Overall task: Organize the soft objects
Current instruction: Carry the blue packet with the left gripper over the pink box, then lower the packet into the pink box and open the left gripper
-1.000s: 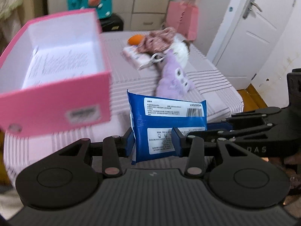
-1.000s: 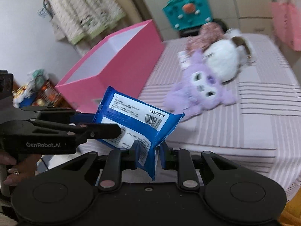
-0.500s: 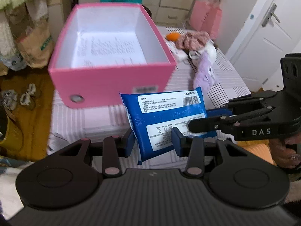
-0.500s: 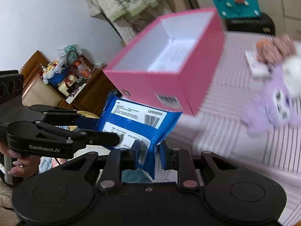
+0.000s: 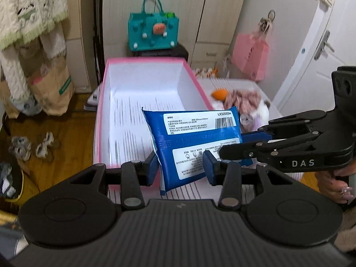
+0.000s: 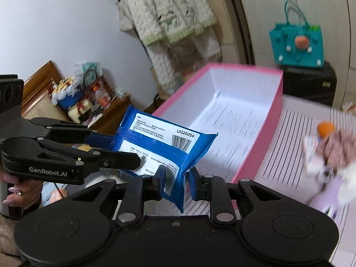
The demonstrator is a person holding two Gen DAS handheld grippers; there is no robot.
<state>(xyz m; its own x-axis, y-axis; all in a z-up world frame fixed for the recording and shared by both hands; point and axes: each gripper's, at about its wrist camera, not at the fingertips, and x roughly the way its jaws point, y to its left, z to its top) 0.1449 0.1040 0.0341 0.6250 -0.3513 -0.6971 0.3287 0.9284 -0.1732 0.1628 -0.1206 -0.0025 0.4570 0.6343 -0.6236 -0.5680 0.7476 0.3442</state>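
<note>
A blue soft packet [image 5: 195,142] with white labels hangs in the air between both grippers. My left gripper [image 5: 181,166] is shut on its lower left part. My right gripper [image 6: 178,178] is shut on its lower right corner, and comes in from the right in the left wrist view [image 5: 231,151]. The packet [image 6: 162,146] is over the near end of an open pink box [image 5: 106,93] with a white inside. In the right wrist view the left gripper [image 6: 124,151] reaches in from the left, and the box [image 6: 273,115] lies behind the packet.
The box stands on a striped bed [image 6: 296,133]. Soft toys and a floral cloth [image 5: 242,98] lie on the bed right of the box, with a purple plush [image 6: 327,191] among them. A teal bag [image 5: 153,31] and a pink bag [image 5: 251,57] are by the far cupboards. Garments [image 6: 173,17] hang at left.
Both grippers have lifted the packet and carried it from in front of the box's near wall to above its open near end. The box's inside now shows from above.
</note>
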